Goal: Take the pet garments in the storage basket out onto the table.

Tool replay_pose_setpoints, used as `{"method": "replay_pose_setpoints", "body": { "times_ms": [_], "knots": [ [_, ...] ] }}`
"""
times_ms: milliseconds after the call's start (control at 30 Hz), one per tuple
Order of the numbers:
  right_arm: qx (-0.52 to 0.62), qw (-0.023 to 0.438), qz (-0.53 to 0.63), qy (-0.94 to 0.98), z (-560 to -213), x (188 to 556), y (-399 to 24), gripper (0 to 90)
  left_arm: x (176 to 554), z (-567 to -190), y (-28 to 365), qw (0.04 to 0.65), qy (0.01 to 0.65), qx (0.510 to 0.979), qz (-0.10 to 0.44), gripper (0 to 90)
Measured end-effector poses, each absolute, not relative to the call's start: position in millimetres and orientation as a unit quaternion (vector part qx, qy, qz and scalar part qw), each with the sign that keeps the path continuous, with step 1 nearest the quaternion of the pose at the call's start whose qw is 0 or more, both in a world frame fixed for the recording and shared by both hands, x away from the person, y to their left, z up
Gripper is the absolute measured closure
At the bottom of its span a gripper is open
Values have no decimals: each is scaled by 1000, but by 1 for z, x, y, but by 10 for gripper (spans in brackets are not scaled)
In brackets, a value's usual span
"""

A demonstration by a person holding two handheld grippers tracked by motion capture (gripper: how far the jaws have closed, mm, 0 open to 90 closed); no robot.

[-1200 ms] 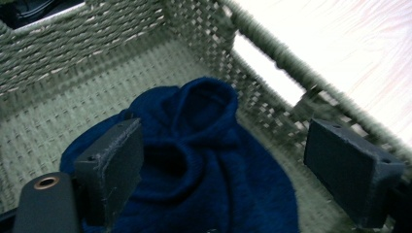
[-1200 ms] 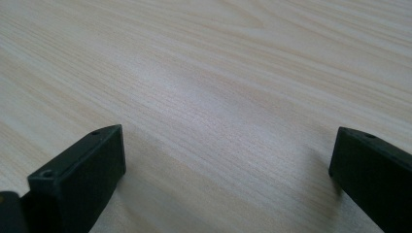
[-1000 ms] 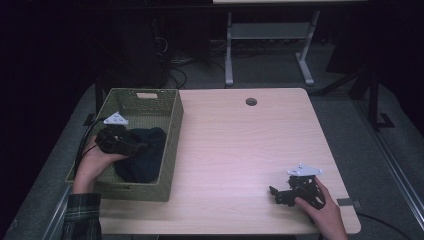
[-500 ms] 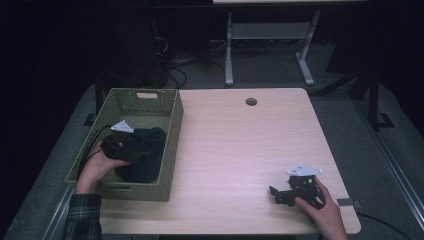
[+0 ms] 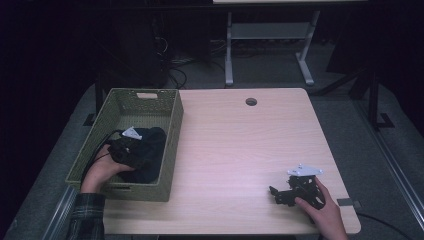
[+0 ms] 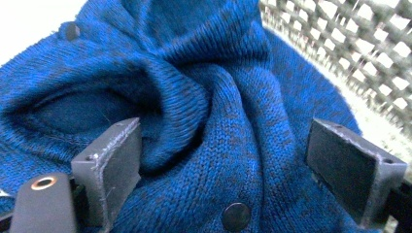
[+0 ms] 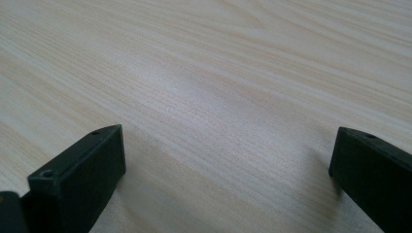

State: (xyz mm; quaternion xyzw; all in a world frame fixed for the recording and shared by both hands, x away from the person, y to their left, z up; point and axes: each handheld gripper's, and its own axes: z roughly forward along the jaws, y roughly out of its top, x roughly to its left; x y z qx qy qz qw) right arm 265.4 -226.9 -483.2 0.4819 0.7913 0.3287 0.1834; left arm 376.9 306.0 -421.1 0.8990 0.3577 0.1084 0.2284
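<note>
High view: pale wood worktop [image 5: 235,150] with a round cable hole [image 5: 251,102] near the far edge. Green woven basket [image 5: 170,145] at the left end, a slot handle in its far wall. Dark knitted garment [image 5: 150,155] bunched inside the basket, toward the near half. Left gripper [image 5: 125,147] down in the basket on the garment, grey three-cornered plate on top, cable trailing off over the left wall. Left hand [image 5: 102,172] behind it, plaid sleeve [image 5: 85,217] at the bottom edge. Right gripper [image 5: 280,192] low on the worktop near the front right corner, well apart from the basket, held by the right hand [image 5: 322,210]. Small grey tab [image 5: 347,202] on the worktop's right edge just beside that hand.

Left gripper view: blue knit garment [image 6: 204,97] crumpled in folds, two dark snap buttons on it, one low between the jaws [image 6: 235,216] and one at top left [image 6: 72,32]. Jaws spread wide, the left one pressed against a fold, the right one clear of the cloth; nothing clamped. Basket lattice [image 6: 350,43] at the upper right.

Right gripper view: bare wood grain [image 7: 218,97] between two black jaws standing far apart, holding nothing, tips close over the surface.

No brand, label or readable writing anywhere.
</note>
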Motion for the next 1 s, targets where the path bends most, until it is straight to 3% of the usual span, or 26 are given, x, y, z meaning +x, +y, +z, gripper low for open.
{"method": "replay_pose_setpoints", "body": {
  "times_ms": [267, 400, 467, 500, 567, 1000],
  "knots": [
    [482, 183, 329, 791, -483, 265, -227, 0, 379, -429, 302, 203, 371, 901, 102, 139],
    [482, 183, 329, 791, -483, 265, -227, 0, 379, -424, 306, 187, 400, 891, 102, 435],
    [482, 183, 329, 791, -483, 265, -227, 0, 379, -423, 307, 190, 404, 890, 96, 480],
    [482, 183, 329, 791, -483, 265, -227, 0, 379, -421, 308, 192, 407, 889, 87, 576],
    [483, 183, 329, 791, -483, 265, -227, 0, 380, -420, 309, 193, 411, 887, 83, 622],
    [483, 183, 329, 791, -483, 265, -227, 0, 378, -394, 330, 291, 453, 840, 67, 667]
  ]
}}
